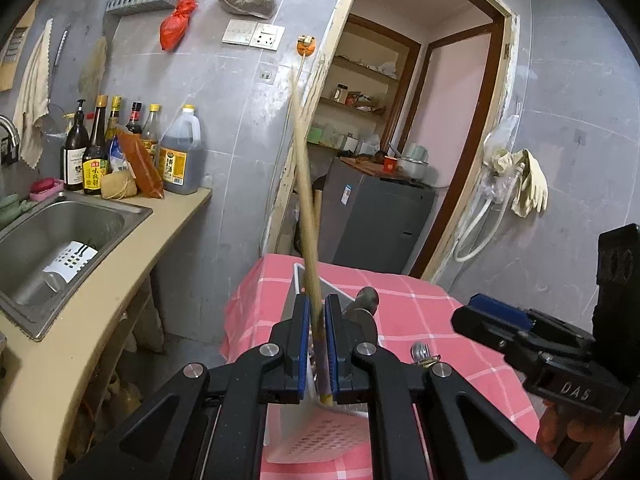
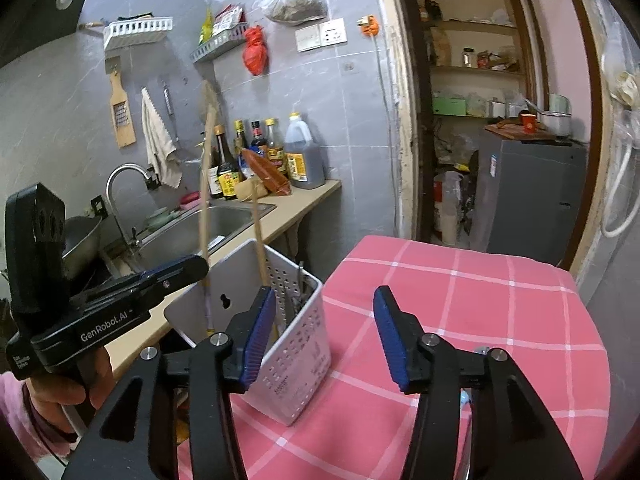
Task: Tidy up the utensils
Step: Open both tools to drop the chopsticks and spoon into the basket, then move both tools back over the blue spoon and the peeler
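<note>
Only the right wrist view shows the right gripper (image 2: 326, 336) with fingers spread empty beside the white caddy (image 2: 298, 364), while the left gripper (image 1: 316, 344) pinches a chopstick (image 1: 306, 200) upright.

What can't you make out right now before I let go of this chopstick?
- Left wrist view: chopstick is motion-blurred; left gripper hides its lower end.
- Right wrist view: white holder contents are dark, behind its perforated wall.
- Left wrist view: metal handles are partly hidden behind the gripper.
</note>
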Tool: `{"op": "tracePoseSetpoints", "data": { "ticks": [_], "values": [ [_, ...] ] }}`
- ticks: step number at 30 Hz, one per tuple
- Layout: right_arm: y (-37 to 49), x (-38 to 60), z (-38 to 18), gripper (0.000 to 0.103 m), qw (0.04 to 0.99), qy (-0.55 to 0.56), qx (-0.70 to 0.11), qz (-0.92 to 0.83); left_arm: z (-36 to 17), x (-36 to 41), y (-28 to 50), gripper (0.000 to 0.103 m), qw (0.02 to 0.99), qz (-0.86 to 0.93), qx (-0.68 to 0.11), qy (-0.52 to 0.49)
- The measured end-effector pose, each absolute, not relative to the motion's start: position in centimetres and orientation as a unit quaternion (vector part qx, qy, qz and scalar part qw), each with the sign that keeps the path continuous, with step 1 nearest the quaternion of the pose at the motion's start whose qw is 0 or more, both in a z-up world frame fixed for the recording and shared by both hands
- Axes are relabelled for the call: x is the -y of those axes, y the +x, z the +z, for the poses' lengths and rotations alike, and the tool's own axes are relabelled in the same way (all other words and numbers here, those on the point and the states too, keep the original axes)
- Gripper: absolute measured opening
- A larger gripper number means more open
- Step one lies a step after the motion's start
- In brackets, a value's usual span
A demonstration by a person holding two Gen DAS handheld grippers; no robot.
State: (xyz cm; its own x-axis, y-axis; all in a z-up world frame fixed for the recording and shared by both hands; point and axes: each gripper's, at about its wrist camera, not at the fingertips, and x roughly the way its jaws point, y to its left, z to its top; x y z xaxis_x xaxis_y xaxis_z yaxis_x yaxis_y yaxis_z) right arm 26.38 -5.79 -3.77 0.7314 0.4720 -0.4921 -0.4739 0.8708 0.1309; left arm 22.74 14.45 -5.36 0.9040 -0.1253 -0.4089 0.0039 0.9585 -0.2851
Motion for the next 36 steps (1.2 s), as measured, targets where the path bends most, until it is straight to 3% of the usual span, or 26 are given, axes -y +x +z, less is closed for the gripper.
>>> {"op": "tracePoseSetpoints", "data": {
  "ticks": [12,25,27,32,36],
  "values": [
    [25.6,7.9,-3.9,0.047,0.934,0.009,-0.263,0.242,-5.3,-13.9,22.8,0.008,0.965,-0.018,-0.224,-0.139],
    [24.1,11.8,-1.7,0.068,0.957,0.036,-0.205,0.203,-3.1,-10.9,22.0,0.011,0.970,-0.031,-0.210,-0.117],
    [23.9,12.6,-1.3,0.071,0.960,0.038,-0.197,0.195,-2.6,-10.0,21.9,0.015,0.971,-0.037,-0.207,-0.111],
    [23.5,15.4,-0.2,0.081,0.968,0.050,-0.178,0.170,-1.6,-8.1,21.8,0.036,0.973,-0.051,-0.193,-0.113],
    [23.2,17.5,0.2,0.092,0.972,0.057,-0.167,0.152,-0.9,-6.4,21.7,0.044,0.975,-0.060,-0.186,-0.107]
  ]
}}
